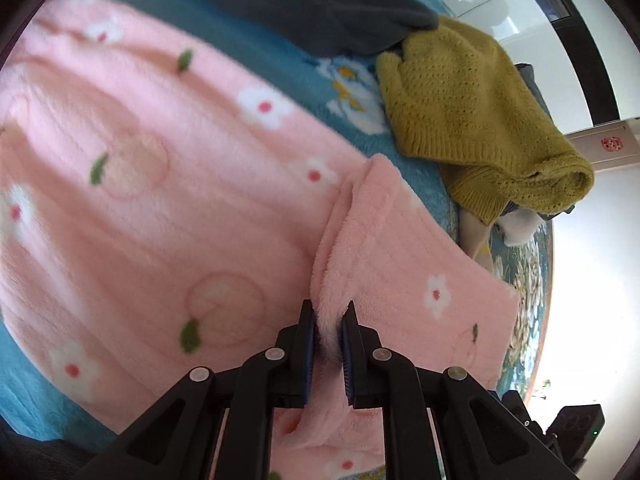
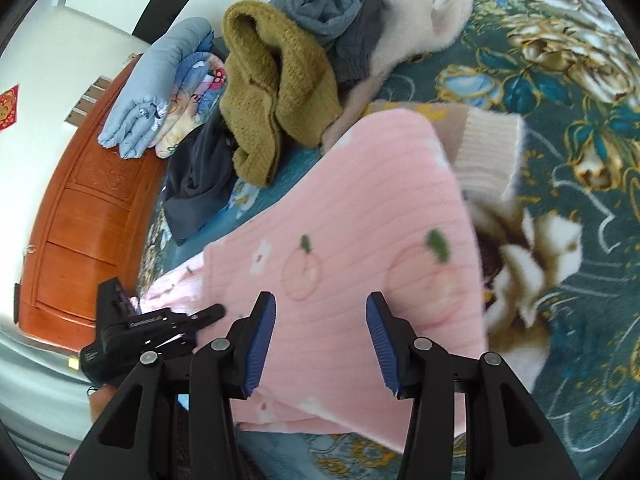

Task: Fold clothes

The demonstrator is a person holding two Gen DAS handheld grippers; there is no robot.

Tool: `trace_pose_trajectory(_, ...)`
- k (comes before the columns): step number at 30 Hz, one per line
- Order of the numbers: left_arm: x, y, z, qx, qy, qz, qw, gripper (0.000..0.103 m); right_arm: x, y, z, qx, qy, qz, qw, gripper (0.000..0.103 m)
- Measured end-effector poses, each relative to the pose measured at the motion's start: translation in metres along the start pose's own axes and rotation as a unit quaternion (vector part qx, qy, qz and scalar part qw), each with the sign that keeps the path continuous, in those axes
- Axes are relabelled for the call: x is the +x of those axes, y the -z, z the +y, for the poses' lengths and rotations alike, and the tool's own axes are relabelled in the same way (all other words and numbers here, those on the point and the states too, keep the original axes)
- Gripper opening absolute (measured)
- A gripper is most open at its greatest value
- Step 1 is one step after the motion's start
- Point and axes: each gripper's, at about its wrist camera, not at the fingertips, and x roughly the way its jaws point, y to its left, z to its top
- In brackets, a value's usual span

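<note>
The left gripper [image 1: 329, 316] is clenched on a fold of the pink pyjama [image 1: 160, 184], which is spread on the blanket [image 2: 580, 208] beside the yellow sweater [image 1: 472, 120]. The right gripper [image 2: 320, 312] is held released above the pyjama.

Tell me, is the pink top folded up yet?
Not yet. The pink top lies mostly spread on the bed; the left tongs pinch one edge.

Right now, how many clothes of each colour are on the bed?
Pink: 1, the pink fleece garment with flowers and peaches
Mustard yellow: 1, the knitted sweater
Grey: 1, the grey garment
Dark navy: 1, the dark garment
Cream: 1, the fluffy cream garment
Beige with a ribbed cuff: 1, the beige garment
Total: 6
</note>
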Motion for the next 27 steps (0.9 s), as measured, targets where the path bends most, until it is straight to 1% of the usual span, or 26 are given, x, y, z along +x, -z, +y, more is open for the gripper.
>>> trace_pose_trajectory(2,0.010,-0.005,0.001,-0.013,-0.012,0.018,0.9997,0.013,0.000,-0.001,-0.009,0.010,0.010,0.001,1.000,0.048)
trace_pose_trajectory(3,0.017,-0.007,0.002,-0.024,-0.013,0.030,0.9992,0.013,0.005,0.000,-0.015,0.015,0.019,0.013,1.000,0.048)
trace_pose_trajectory(4,0.021,-0.008,0.002,-0.032,-0.013,0.038,0.9987,0.013,0.013,0.002,-0.021,0.020,0.032,0.035,0.999,0.048)
trace_pose_trajectory(5,0.022,-0.009,0.003,-0.036,-0.012,0.041,0.9984,0.013,0.019,0.003,-0.024,0.022,0.037,0.045,0.998,0.048)
trace_pose_trajectory(8,0.018,-0.012,0.001,-0.036,0.002,0.031,0.9989,0.015,0.024,0.006,-0.026,0.023,0.045,0.050,0.997,0.048)
trace_pose_trajectory(10,0.011,-0.014,0.002,-0.041,0.026,0.023,0.9986,0.015,0.018,0.004,-0.020,0.019,0.047,0.040,0.998,0.048)
trace_pose_trajectory(11,0.005,-0.015,0.002,-0.044,0.044,0.018,0.9979,0.016,0.015,0.003,-0.016,0.013,0.044,0.033,0.998,0.048)
trace_pose_trajectory(13,-0.013,-0.017,0.007,-0.053,0.099,-0.003,0.9937,0.018,0.007,0.001,-0.007,0.001,0.038,0.021,0.999,0.048)
trace_pose_trajectory(15,-0.041,-0.024,0.016,-0.064,0.157,-0.038,0.9848,0.020,0.001,-0.002,0.000,-0.010,0.034,0.013,0.999,0.048)
trace_pose_trajectory(16,-0.058,-0.031,0.024,-0.067,0.179,-0.060,0.9798,0.025,0.000,-0.002,0.003,-0.014,0.034,0.013,0.999,0.048)
trace_pose_trajectory(17,-0.079,-0.038,0.036,-0.076,0.193,-0.088,0.9742,0.035,-0.001,-0.002,0.006,-0.018,0.034,0.012,0.999,0.048)
trace_pose_trajectory(18,-0.102,-0.045,0.052,-0.090,0.202,-0.121,0.9677,0.042,-0.001,-0.002,0.009,-0.022,0.034,0.012,0.999,0.048)
trace_pose_trajectory(19,-0.125,-0.052,0.071,-0.106,0.205,-0.155,0.9607,0.058,0.000,-0.002,0.011,-0.025,0.035,0.013,0.999,0.048)
trace_pose_trajectory(20,-0.142,-0.059,0.091,-0.120,0.197,-0.187,0.9549,0.070,0.001,-0.001,0.012,-0.026,0.037,0.015,0.999,0.048)
trace_pose_trajectory(21,-0.154,-0.066,0.110,-0.132,0.179,-0.213,0.9514,0.071,0.002,-0.001,0.013,-0.025,0.039,0.016,0.999,0.048)
trace_pose_trajectory(22,-0.162,-0.069,0.130,-0.143,0.152,-0.227,0.9513,0.072,0.003,0.000,0.014,-0.024,0.041,0.018,0.999,0.048)
trace_pose_trajectory(24,-0.171,-0.071,0.175,-0.169,0.089,-0.237,0.9528,0.075,0.007,-0.001,0.016,-0.022,0.043,0.022,0.999,0.048)
trace_pose_trajectory(25,-0.168,-0.070,0.192,-0.181,0.064,-0.235,0.9529,0.076,0.008,-0.001,0.018,-0.022,0.044,0.024,0.999,0.048)
trace_pose_trajectory(27,-0.160,-0.067,0.223,-0.197,0.035,-0.227,0.9532,0.078,0.011,-0.002,0.023,-0.026,0.047,0.027,0.998,0.048)
